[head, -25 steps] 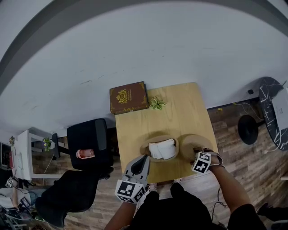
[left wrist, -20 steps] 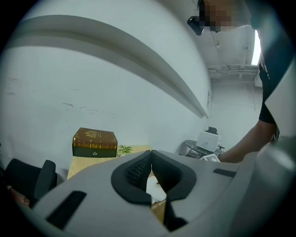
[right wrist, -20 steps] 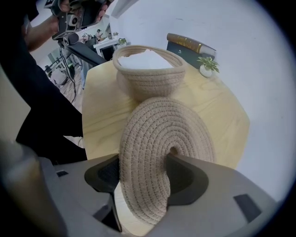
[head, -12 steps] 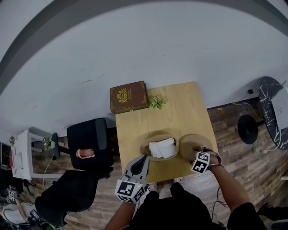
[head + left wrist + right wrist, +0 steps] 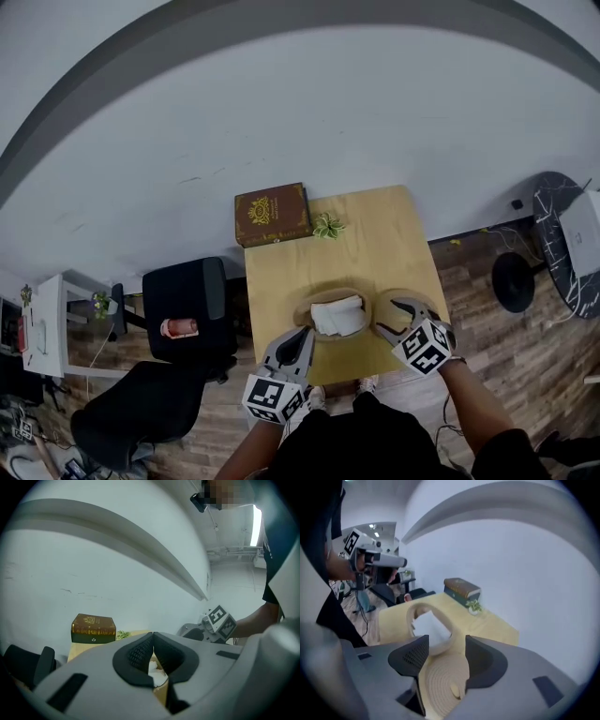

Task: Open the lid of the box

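Note:
A round tan box (image 5: 330, 298) stands uncovered near the front of the wooden table (image 5: 375, 246), with white paper (image 5: 337, 316) inside. Its round woven lid (image 5: 384, 323) lies flat on the table just right of it. My right gripper (image 5: 402, 312) hovers over the lid; in the right gripper view the lid (image 5: 440, 681) shows below the right gripper (image 5: 446, 656), whose jaws are closing but touch nothing. My left gripper (image 5: 298, 339) sits at the box's front-left rim. In the left gripper view the left gripper (image 5: 152, 640) has its tips together, with paper showing below.
A brown book-shaped box (image 5: 273, 214) and a small green plant (image 5: 327, 225) sit at the table's far edge by the white wall. Two black chairs (image 5: 184, 302) stand left of the table. A round black stand (image 5: 512, 277) is on the floor to the right.
The right gripper has drawn back a little toward me, so its fingers now show over the lid. The lid stays flat on the table. The left gripper has barely moved.

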Demonstrator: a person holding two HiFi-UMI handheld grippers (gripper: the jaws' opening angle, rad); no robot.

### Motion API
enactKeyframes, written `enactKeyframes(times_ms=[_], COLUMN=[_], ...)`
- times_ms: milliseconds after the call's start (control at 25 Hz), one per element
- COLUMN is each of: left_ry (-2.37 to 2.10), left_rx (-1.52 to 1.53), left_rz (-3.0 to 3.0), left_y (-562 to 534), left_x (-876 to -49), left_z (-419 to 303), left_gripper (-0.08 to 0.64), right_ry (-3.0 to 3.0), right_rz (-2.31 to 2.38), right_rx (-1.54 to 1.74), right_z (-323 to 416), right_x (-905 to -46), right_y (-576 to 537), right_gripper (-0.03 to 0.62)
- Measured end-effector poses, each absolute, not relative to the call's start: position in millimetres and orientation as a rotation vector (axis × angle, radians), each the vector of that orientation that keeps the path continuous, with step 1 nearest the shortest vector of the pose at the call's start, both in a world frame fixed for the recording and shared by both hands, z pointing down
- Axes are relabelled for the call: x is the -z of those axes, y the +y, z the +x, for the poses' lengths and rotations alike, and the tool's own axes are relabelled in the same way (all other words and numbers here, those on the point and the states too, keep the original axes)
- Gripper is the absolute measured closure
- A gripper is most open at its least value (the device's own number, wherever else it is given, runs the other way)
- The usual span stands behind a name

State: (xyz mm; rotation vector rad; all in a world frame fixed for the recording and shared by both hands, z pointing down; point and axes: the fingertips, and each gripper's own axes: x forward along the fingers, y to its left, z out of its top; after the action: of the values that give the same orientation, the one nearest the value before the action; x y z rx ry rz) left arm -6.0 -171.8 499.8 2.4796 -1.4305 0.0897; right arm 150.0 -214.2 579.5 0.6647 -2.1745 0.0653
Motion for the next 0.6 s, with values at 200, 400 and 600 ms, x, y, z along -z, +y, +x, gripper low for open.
enactKeyframes(times_ms=[200, 400, 600], left_ry=[-1.448, -1.483, -1.504], left_rx=[-0.071, -0.074, -0.075], left_rz=[2.505, 2.511, 2.509], left_y=[-169.9, -163.6, -157.0], left_x=[-485.9, -479.2, -473.3], left_z=[-8.4, -19.0, -23.5], left_gripper=[0.540, 0.540, 0.540], right_ry=[-2.372, -2.499, -2.567], right_rz=[0.875, 1.068, 1.125], right_rx=[-0.018, -0.004, 0.067], right_z=[121.2, 110.4, 101.3], right_x=[-514.9, -469.9, -444.2], right_y=[-217.8, -216.2, -210.7], right_gripper=[0.373, 0.470, 0.571])
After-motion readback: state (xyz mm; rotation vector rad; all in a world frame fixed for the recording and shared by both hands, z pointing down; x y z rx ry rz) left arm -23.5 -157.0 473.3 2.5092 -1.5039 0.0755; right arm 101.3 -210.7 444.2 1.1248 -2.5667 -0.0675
